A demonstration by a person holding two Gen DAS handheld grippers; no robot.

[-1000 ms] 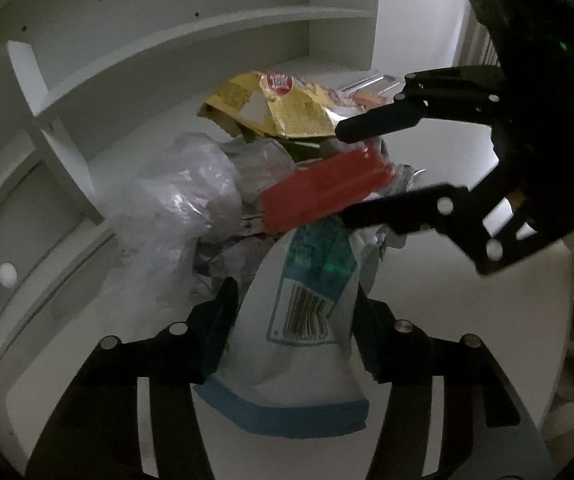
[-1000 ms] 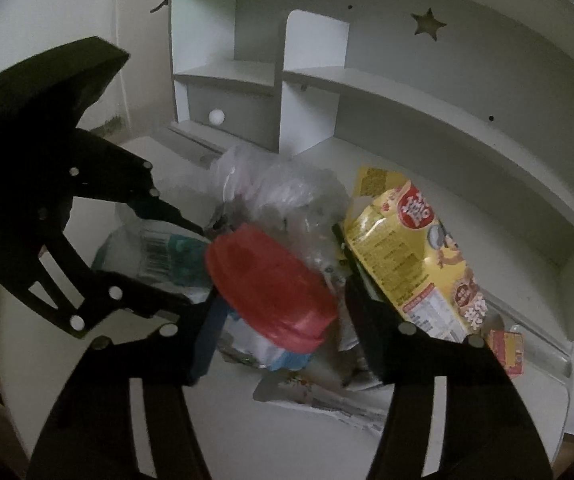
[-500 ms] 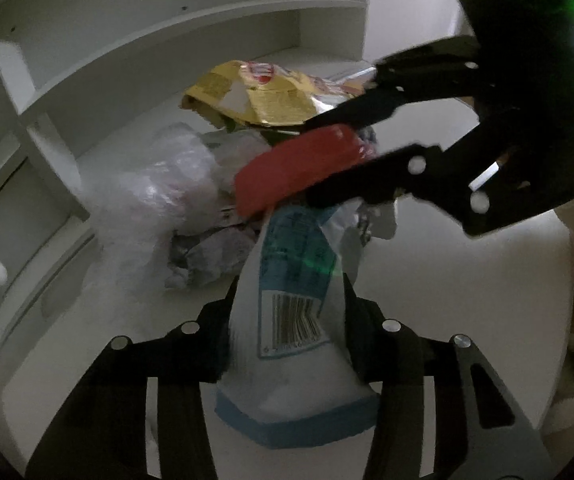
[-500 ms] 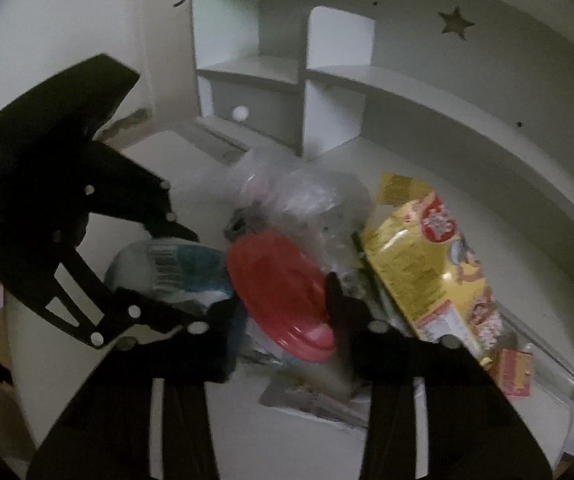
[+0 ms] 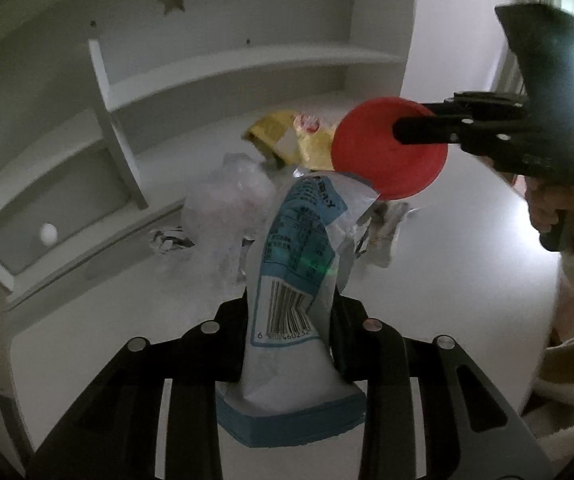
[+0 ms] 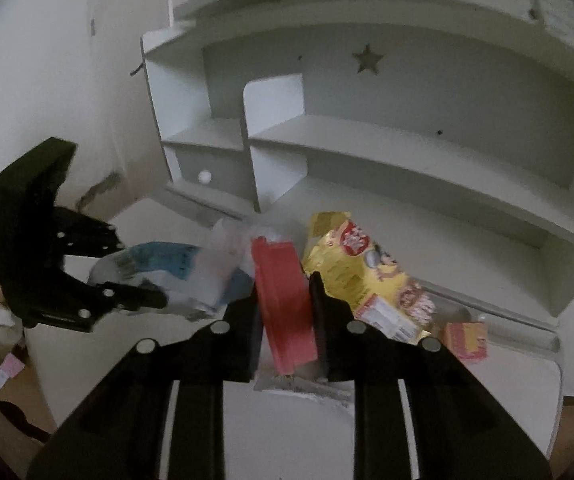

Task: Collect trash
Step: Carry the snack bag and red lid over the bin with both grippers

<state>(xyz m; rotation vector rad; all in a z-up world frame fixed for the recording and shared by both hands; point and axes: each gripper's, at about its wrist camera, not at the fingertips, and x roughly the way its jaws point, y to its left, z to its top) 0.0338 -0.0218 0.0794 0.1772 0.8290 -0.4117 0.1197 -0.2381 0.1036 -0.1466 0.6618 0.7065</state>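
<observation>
The white-and-blue wrapper [image 5: 293, 280] stands on end between the fingers of the left gripper [image 5: 291, 332], long axis running up and away from the camera, barcode low and its crumpled top leaning toward the red lid [image 5: 389, 148]. The fingers press in on both sides of it, clear of the tabletop. The right gripper [image 6: 285, 312] pinches the lid by its rim; from its own wrist view the disc [image 6: 283, 304] is edge-on and upright, while the left view shows its flat face.

Behind both, on the white desk [image 5: 467, 248], lies the remaining litter: a clear plastic bag [image 5: 227, 188], a yellow snack bag [image 6: 363, 268] lying flat with its long side running toward the right edge, and a small red-and-yellow packet [image 6: 465, 340] just beyond it. Crumpled paper, or perhaps foil, sits near the clear bag [image 5: 169, 240]; blur makes it hard to tell.

A white hutch [image 6: 407, 148] with a star cut-out and a small drawer knob [image 6: 205, 176] backs the desk.
</observation>
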